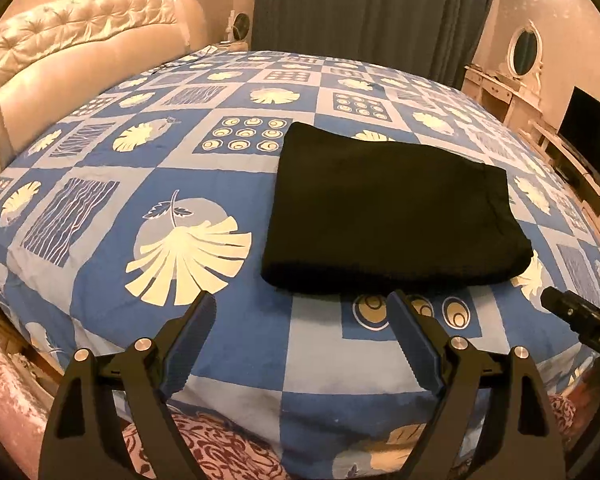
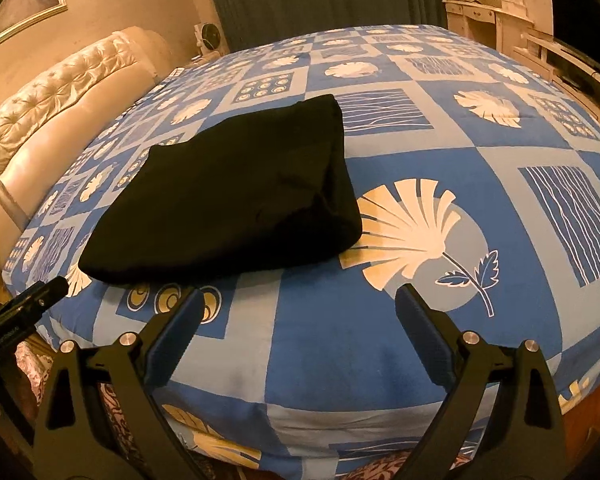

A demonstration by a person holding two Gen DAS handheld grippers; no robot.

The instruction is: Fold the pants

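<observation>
While the black fabric pants (image 1: 392, 212) lie folded into a compact rectangle on the blue-and-white patterned bedspread (image 1: 204, 208) near the bed's front edge, both grippers hover apart from them above that edge. The left gripper (image 1: 302, 308) has its jaws spread wide and empty; the right gripper (image 2: 300, 300) is likewise spread, holding nothing.

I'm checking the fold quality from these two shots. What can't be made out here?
- Layers and seams of the folded black fabric pants: both views, the dark cloth swallows detail.
- Their underside: hidden against the blue patterned bedspread.
- Right hand-held gripper in the left view: cut off by the right edge.
- Left hand-held gripper in the right view: cut off by the left edge.
</observation>
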